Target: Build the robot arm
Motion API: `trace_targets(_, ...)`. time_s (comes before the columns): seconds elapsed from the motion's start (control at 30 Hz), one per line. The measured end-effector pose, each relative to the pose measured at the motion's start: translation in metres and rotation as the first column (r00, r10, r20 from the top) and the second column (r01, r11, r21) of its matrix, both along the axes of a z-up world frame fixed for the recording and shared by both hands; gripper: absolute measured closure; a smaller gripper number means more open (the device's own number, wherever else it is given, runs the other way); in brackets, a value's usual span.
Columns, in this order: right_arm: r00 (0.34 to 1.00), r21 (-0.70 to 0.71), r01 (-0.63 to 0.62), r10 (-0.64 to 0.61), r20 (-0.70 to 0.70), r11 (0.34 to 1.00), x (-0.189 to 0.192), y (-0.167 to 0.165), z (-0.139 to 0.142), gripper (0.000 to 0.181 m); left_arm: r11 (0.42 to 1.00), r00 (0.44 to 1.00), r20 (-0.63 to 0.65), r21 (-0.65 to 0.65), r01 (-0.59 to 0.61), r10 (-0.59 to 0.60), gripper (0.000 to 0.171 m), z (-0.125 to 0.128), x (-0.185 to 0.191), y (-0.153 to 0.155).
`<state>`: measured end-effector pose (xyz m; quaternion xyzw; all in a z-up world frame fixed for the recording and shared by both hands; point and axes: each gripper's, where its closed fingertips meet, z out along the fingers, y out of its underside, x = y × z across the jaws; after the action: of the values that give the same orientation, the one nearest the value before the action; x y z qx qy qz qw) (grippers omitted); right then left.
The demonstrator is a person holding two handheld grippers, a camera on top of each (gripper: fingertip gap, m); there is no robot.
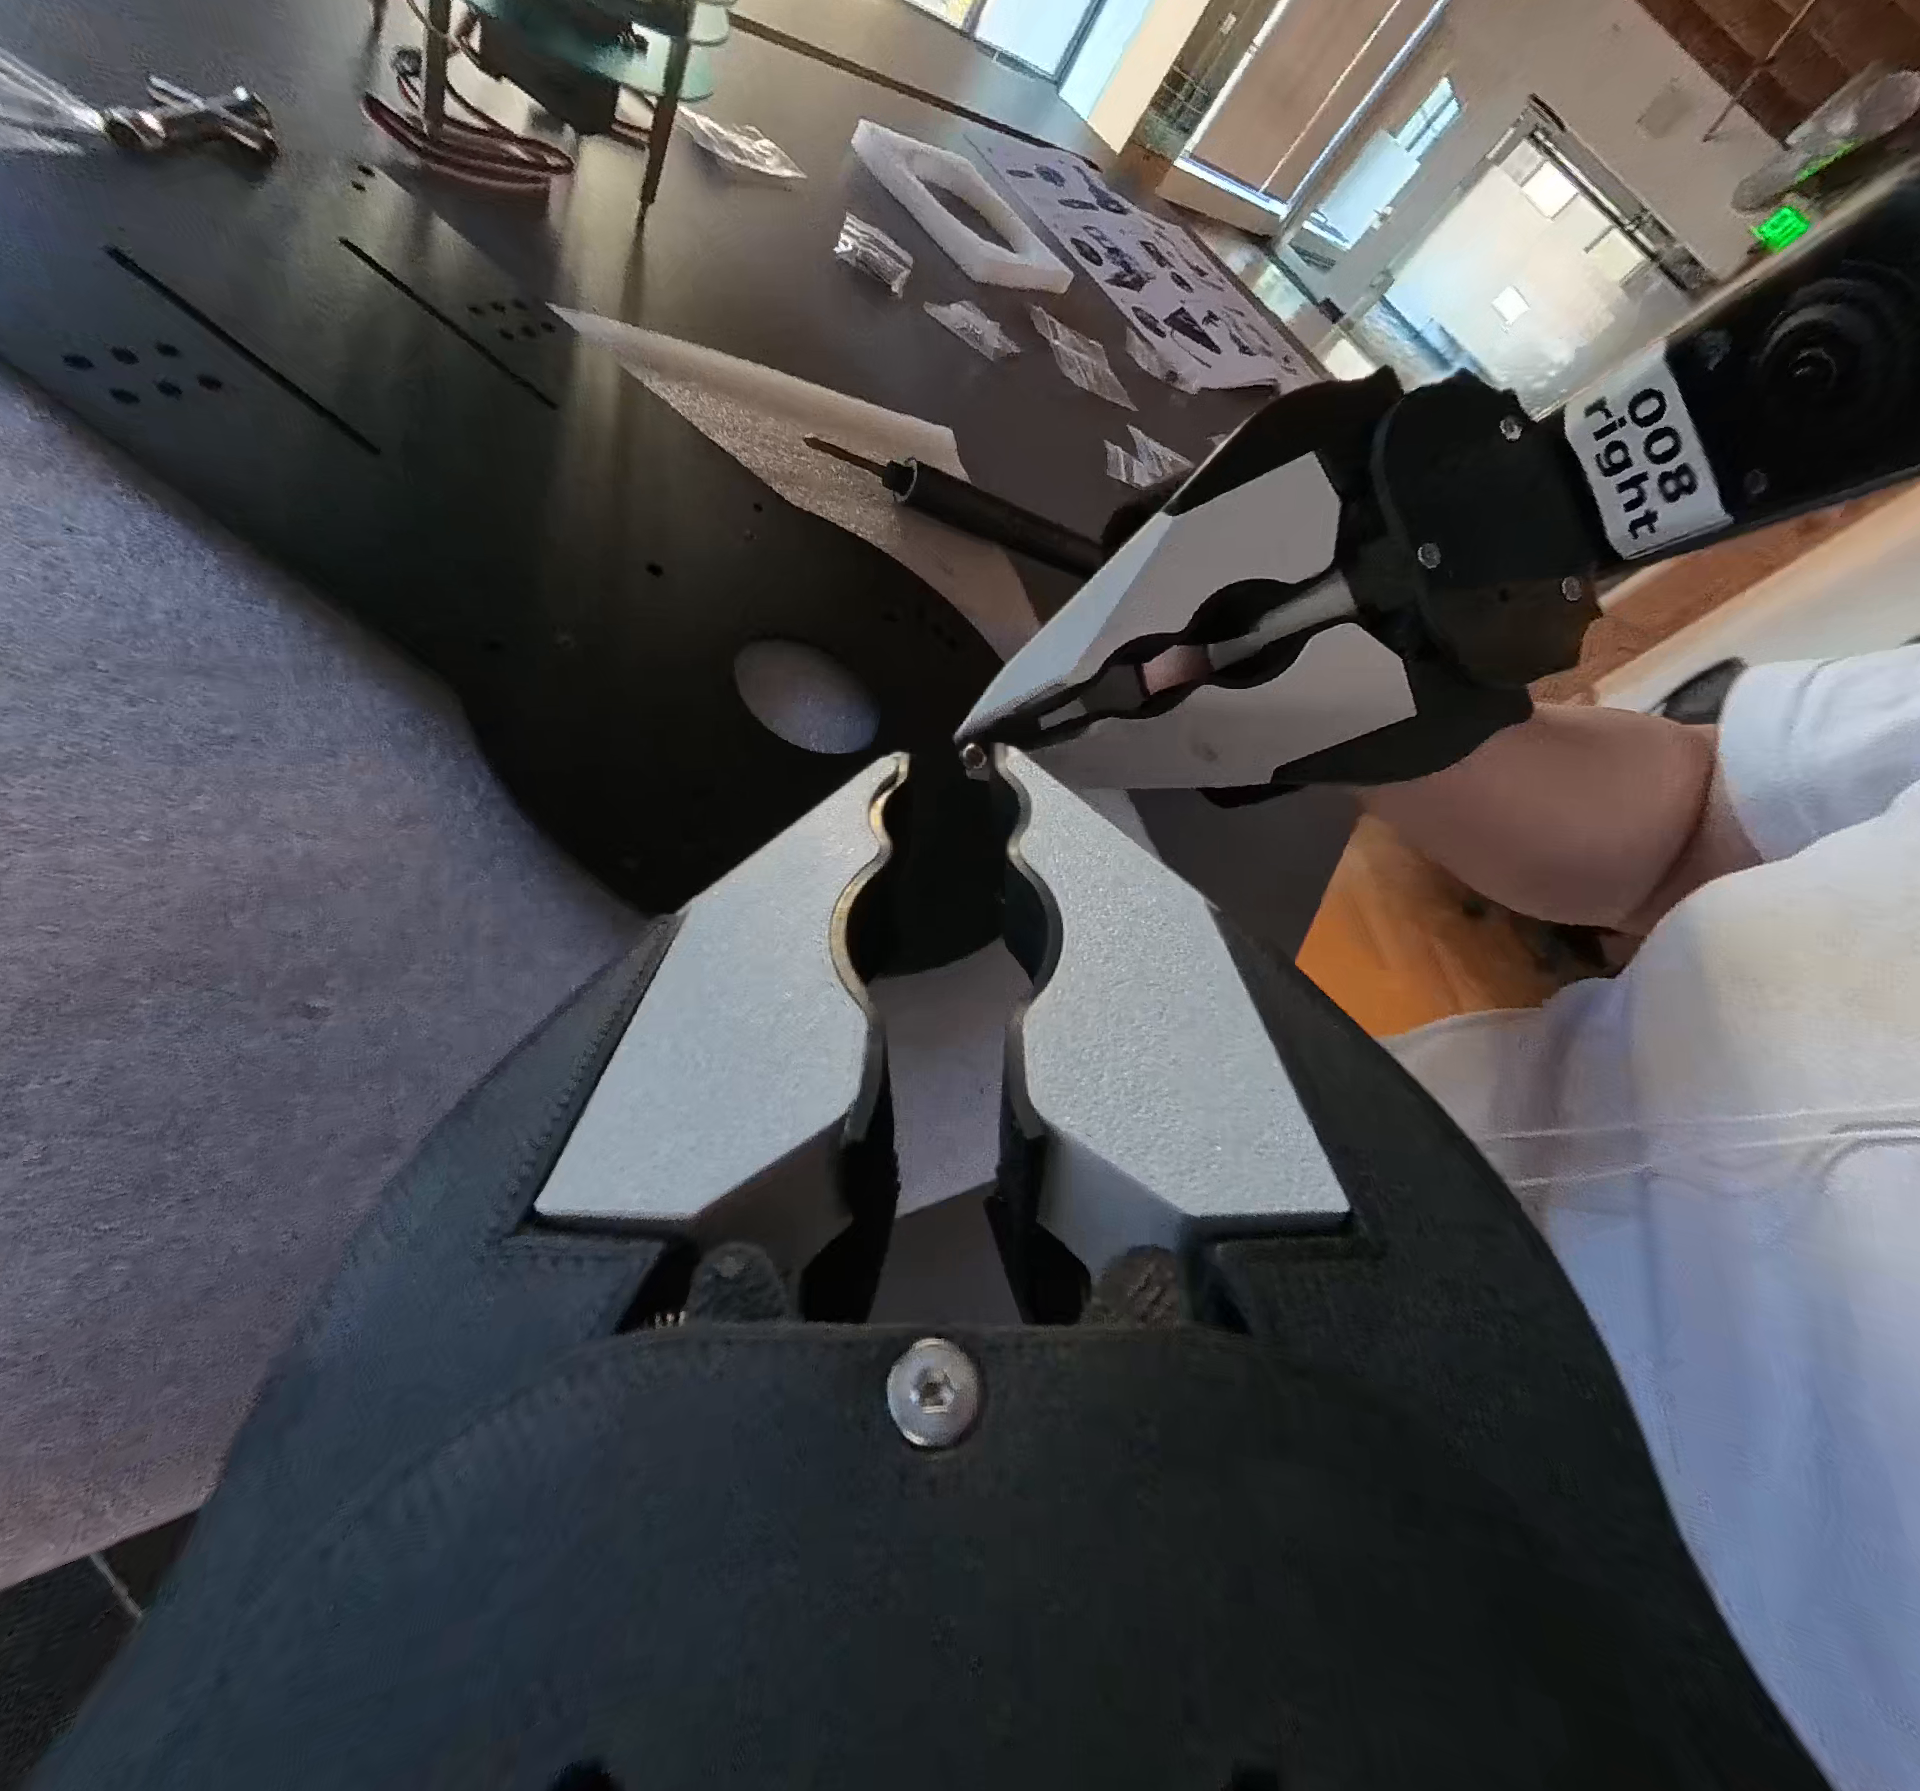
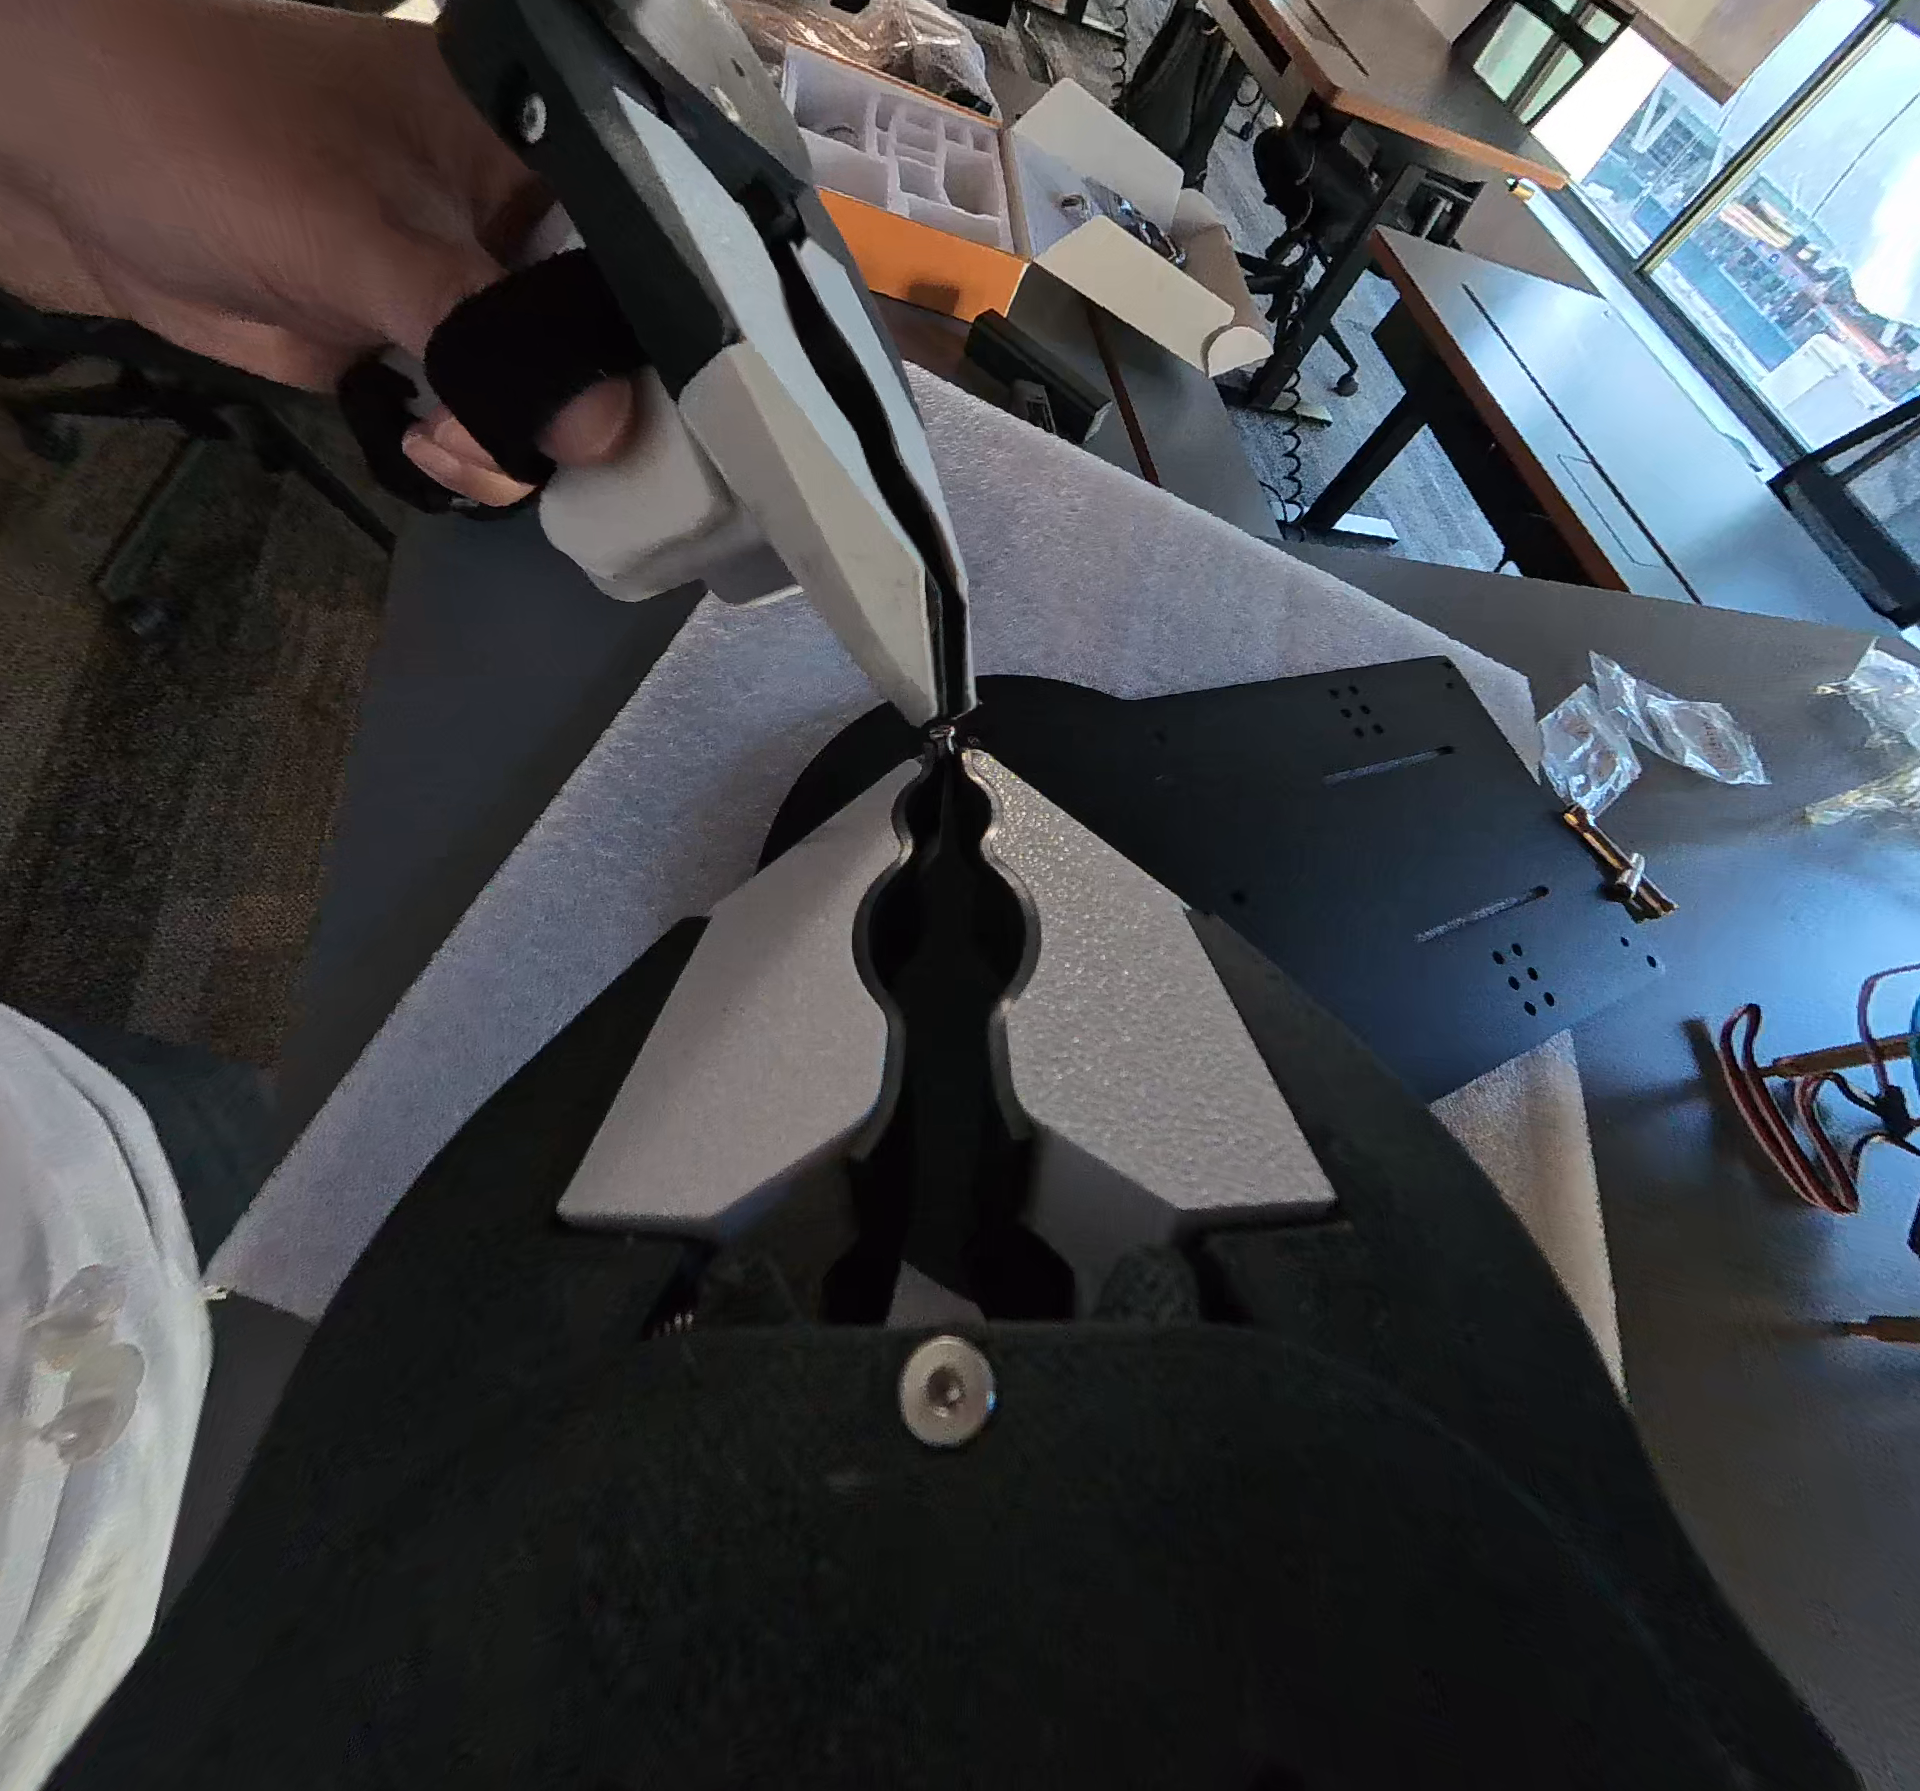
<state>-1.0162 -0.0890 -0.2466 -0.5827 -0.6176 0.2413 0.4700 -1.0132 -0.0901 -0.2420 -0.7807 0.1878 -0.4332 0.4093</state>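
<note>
Right tool (image 1: 971, 742) tips pressed together, pinching a small screw (image 1: 974, 756) just over the black plate (image 1: 582, 536) on foam sheet (image 2: 1039, 536). Left tool (image 1: 951, 770) tips slightly spread at 6 o'clock of it, touching, prob. steadying. Screwdriver (image 1: 966, 505) parked at 12, worktop (image 1: 831, 131) beyond.

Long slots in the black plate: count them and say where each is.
2. One slot lies farther off on the black plate; the other slot runs parallel, nearer, by the metal tool. Covered parts may hide more.
</note>
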Motion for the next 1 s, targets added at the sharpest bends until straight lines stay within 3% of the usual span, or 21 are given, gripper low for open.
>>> trace_targets(0.17,1.000,-0.005,-0.012,0.012,-0.004,1.000,0.001,0.000,0.000,0.181,0.998,0.998,-0.056,0.058,0.002,0.002,0.165,0.001,0.004,0.000)
trace_targets(0.6,0.999,-0.014,-0.036,0.036,-0.018,0.999,0.001,-0.002,-0.003,0.181,0.998,0.995,-0.100,0.057,0.031,-0.025,0.170,-0.004,0.009,-0.001)
trace_targets(0.7,0.999,-0.027,-0.038,0.038,-0.015,0.999,0.001,-0.003,-0.004,0.168,0.999,0.991,-0.134,0.048,0.019,-0.013,0.170,-0.007,0.002,-0.002)
trace_targets(1.0,0.979,0.068,0.116,-0.102,-0.179,0.991,0.055,0.029,0.020,0.167,0.993,0.929,-0.349,-0.059,0.107,-0.121,0.169,-0.020,-0.009,-0.020)
